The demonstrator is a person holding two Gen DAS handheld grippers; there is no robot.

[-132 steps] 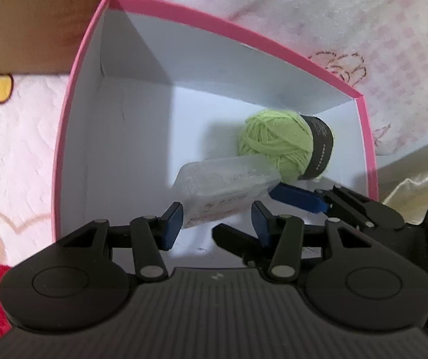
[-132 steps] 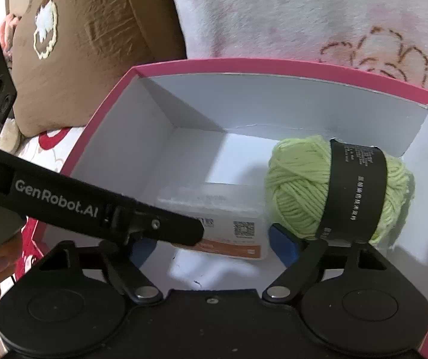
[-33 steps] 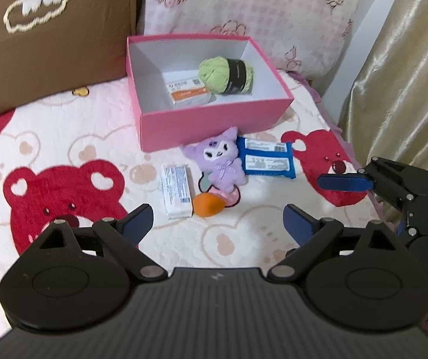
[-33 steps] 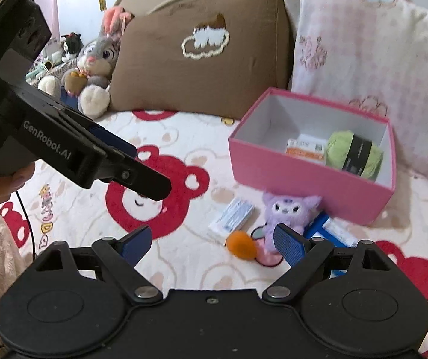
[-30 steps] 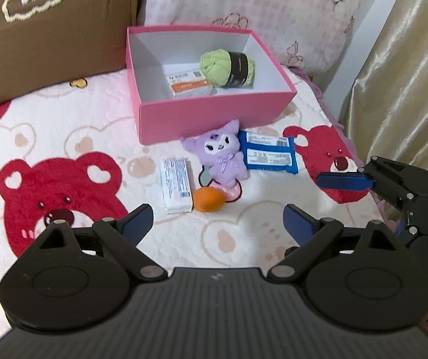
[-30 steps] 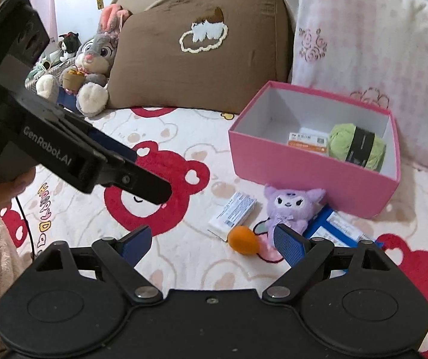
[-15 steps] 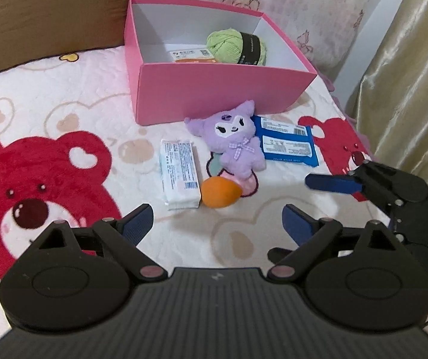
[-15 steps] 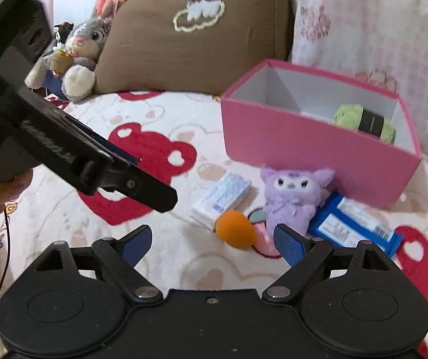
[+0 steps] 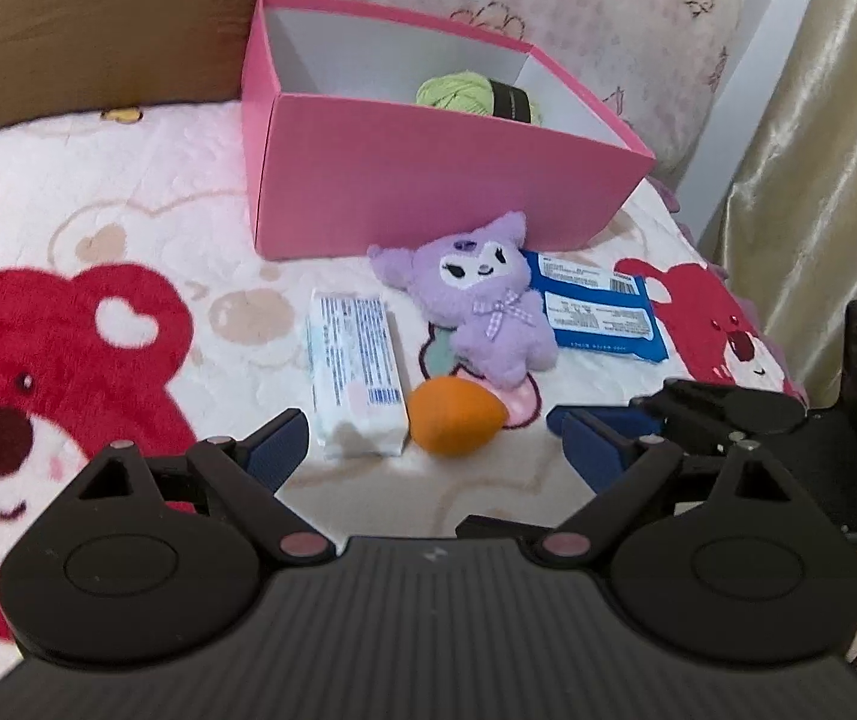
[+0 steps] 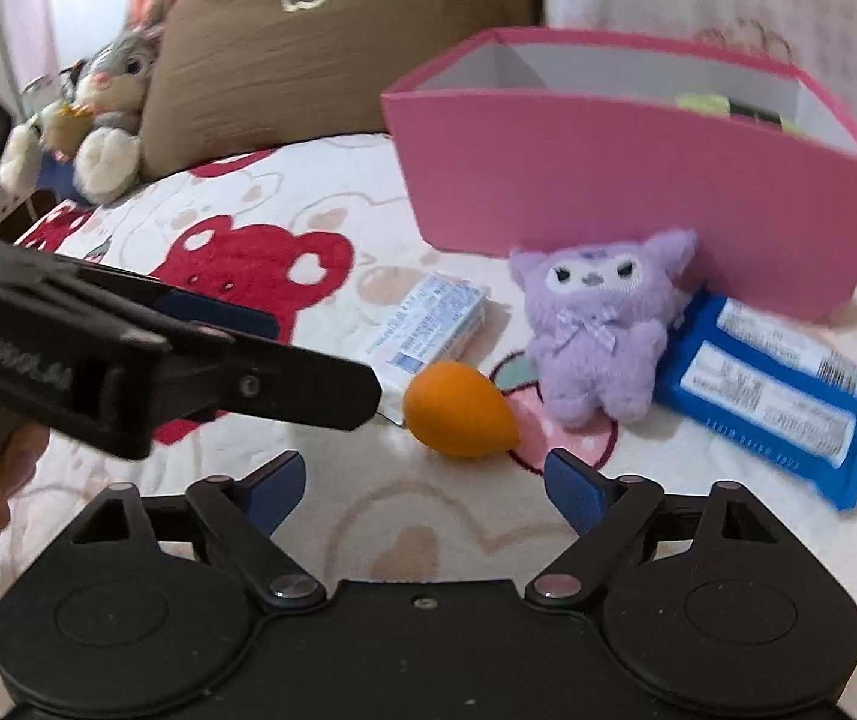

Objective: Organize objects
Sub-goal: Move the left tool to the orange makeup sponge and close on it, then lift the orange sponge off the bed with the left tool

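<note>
Orange sponge [image 9: 457, 415] lies at twelve o'clock of both grippers [image 9: 434, 450] [image 10: 425, 483], whose wide jaws are closing, empty.

My hand-held gripper [image 9: 434, 450], lower frame: matt black plastic. Centre: fuzzy purple plush toy [image 9: 488, 300]; glossy blue wrapper [image 9: 602, 312]; smooth pink cardboard box [image 9: 428, 180]; soft quilted bedspread [image 9: 128, 228].

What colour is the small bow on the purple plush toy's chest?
Lilac-and-white gingham check on the plush toy; the bow shows best in the left wrist view.
</note>
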